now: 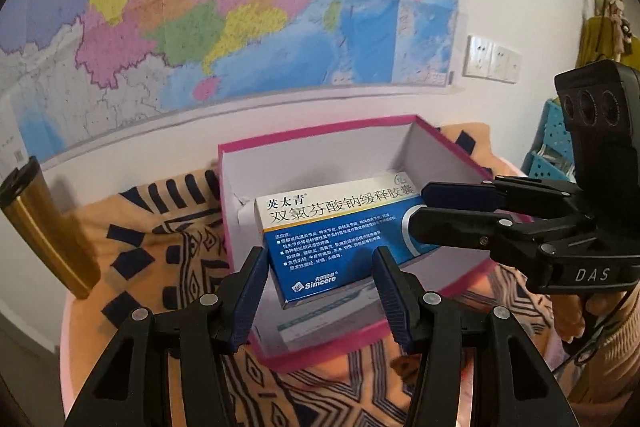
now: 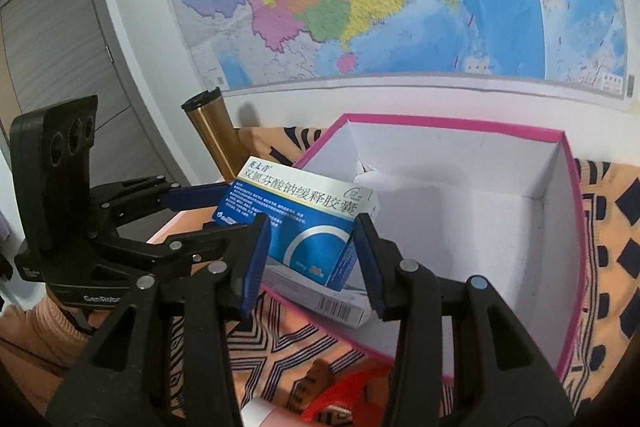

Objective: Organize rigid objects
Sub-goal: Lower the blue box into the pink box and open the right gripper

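A blue and white medicine box (image 1: 340, 239) is held tilted over the open pink-rimmed cardboard box (image 1: 448, 143). My right gripper (image 1: 418, 209) is shut on the medicine box's right end; the right wrist view shows the box (image 2: 304, 223) between its blue pads. My left gripper (image 1: 320, 287) is open, its pads either side of the medicine box's near end, not touching it. In the right wrist view the left gripper (image 2: 208, 205) reaches in from the left. A second white carton (image 2: 332, 301) lies in the pink box (image 2: 440, 121) under the held one.
A gold tumbler with a black lid (image 1: 40, 227) stands at the left on the patterned orange cloth (image 1: 168, 251). A red plastic object (image 2: 348, 391) lies on the cloth near the pink box's front. A wall map hangs behind. A blue perforated basket (image 1: 552, 143) stands at the right.
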`<action>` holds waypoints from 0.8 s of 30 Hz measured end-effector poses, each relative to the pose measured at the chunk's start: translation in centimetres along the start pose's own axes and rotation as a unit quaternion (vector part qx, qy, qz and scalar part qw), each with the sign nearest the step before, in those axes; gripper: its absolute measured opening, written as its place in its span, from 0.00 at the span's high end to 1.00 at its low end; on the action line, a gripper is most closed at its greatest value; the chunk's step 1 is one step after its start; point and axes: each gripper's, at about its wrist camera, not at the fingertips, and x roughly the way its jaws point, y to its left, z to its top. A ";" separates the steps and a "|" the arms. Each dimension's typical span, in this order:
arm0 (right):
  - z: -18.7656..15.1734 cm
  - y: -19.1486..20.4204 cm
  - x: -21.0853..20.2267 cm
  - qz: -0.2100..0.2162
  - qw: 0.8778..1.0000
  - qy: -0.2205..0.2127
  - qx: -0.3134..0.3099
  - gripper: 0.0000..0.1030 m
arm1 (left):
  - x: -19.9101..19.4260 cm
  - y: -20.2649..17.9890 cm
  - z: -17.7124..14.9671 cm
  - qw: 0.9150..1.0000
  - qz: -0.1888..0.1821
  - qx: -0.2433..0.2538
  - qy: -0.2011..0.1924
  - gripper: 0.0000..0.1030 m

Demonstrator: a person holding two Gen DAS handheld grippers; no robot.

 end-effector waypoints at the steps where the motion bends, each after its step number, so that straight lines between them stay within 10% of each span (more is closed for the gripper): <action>1: 0.0 -0.2 0.4 -0.002 1.000 0.001 0.001 0.55 | 0.4 0.2 0.0 1.000 0.000 -0.004 0.004 0.47; 12: -0.6 -2.3 4.7 -0.005 0.999 0.048 0.026 0.55 | 3.4 1.0 -0.8 0.999 0.021 -0.003 0.039 0.47; 24: -1.4 -2.7 3.5 0.012 0.997 0.054 0.060 0.55 | -1.1 0.1 -1.3 0.999 0.027 0.001 -0.030 0.46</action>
